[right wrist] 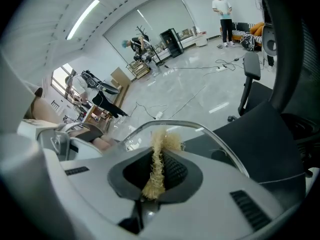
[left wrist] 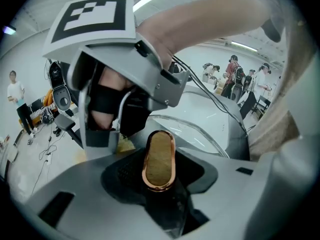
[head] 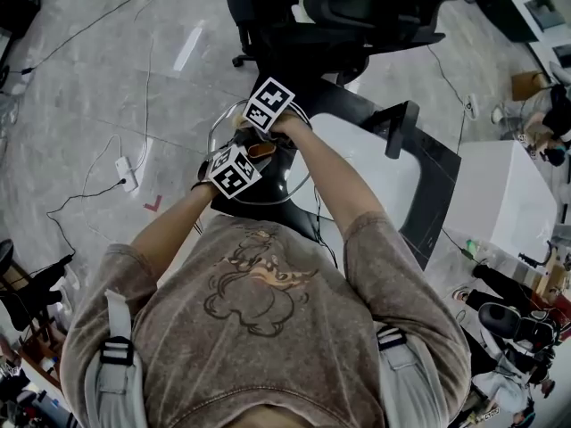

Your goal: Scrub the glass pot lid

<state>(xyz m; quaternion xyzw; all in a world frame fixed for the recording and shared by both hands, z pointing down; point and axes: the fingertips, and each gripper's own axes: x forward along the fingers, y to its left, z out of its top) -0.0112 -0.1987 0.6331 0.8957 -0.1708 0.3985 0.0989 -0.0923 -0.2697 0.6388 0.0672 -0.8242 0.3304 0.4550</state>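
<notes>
- Lid (right wrist: 212,143): we hold it up in the air just in front of the chair (head: 357,12), on our side of it. It is clear glass with a metal rim.
- In the head view the lid sits between our two forearms, tilted, with the chair's dark seat showing behind it.
- The left tongs (left wrist: 159,154) are clamped on the lid's knob (left wrist: 160,170), an oval piece with a copper-coloured rim and a brown top. The jaws stand fairly wide to take it, and the knob fills the gap between them.
- The right tongs (right wrist: 159,149) are closed tight on a scrubber (right wrist: 156,170), a strip of pale yellow, straw-like fibre. The strip is pinched flat between the jaws and frays out past their tips.
- The frayed end of the scrubber lies at the lid, close under the arc of its rim. We cannot tell for certain from the right gripper view whether it presses on the glass.
- In the left gripper view the right tongs come down on the left of the knob, with the yellow fibre showing just beside it.
- The marker cubes of the two tongs are close together, the right one nearer the chair and the left one nearer our chest.
- A white bench (head: 384,181) with a dark frame stands just to the right of the chair.
- A white power strip (head: 127,173) lies with its cable on the grey floor (head: 89,87), well to the left of the chair.
</notes>
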